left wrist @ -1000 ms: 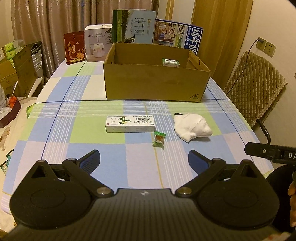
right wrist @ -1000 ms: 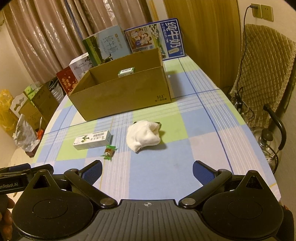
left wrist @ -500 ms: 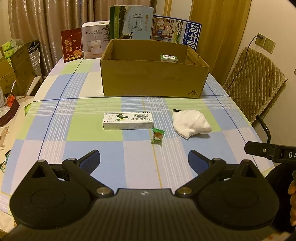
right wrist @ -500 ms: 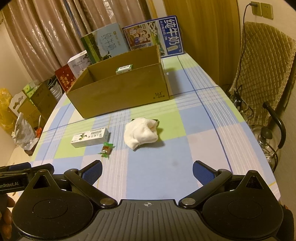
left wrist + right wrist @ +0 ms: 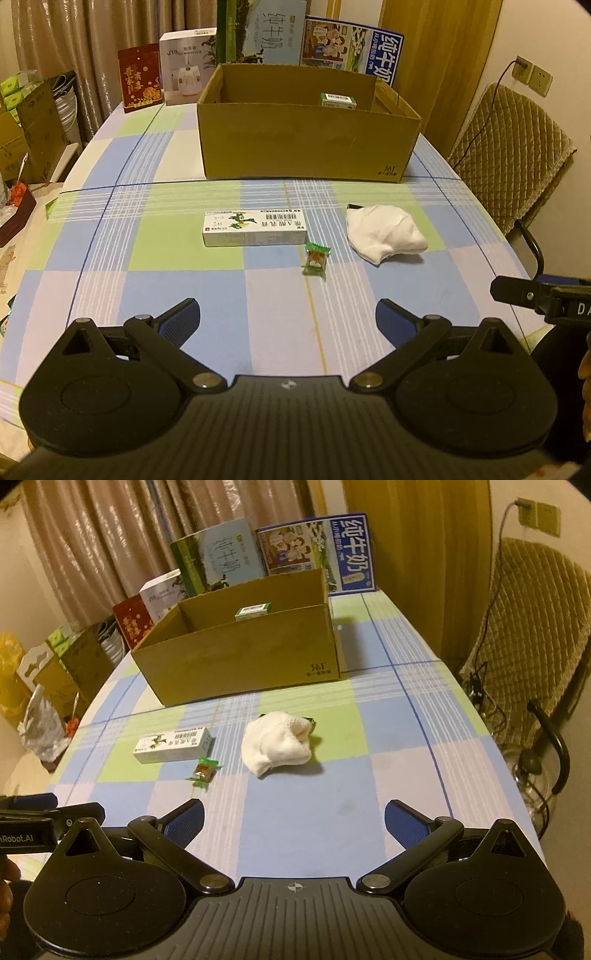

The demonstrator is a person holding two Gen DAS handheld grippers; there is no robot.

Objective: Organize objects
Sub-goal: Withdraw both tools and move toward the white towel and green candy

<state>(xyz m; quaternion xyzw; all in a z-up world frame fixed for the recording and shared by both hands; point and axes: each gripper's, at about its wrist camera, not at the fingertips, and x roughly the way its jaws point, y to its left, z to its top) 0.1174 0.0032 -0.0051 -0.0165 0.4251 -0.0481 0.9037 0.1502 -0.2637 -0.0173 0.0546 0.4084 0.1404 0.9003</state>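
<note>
Both grippers spread wide, empty; medicine box (image 5: 254,232) lies crosswise ahead of left gripper (image 5: 288,319); right gripper (image 5: 294,821) faces white cloth (image 5: 277,741).

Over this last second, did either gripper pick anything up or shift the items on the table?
Nothing was grasped or released. The left gripper eased forward toward the cardboard box; the right gripper barely moved. Both stay open and empty. The medicine box, candy and white cloth lie unmoved.

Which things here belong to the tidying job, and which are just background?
Job: cardboard box, small green box already inside it, long white carton, green sweet, white cloth.

Background: milk cartons, red packet, humidifier box, chair.
</note>
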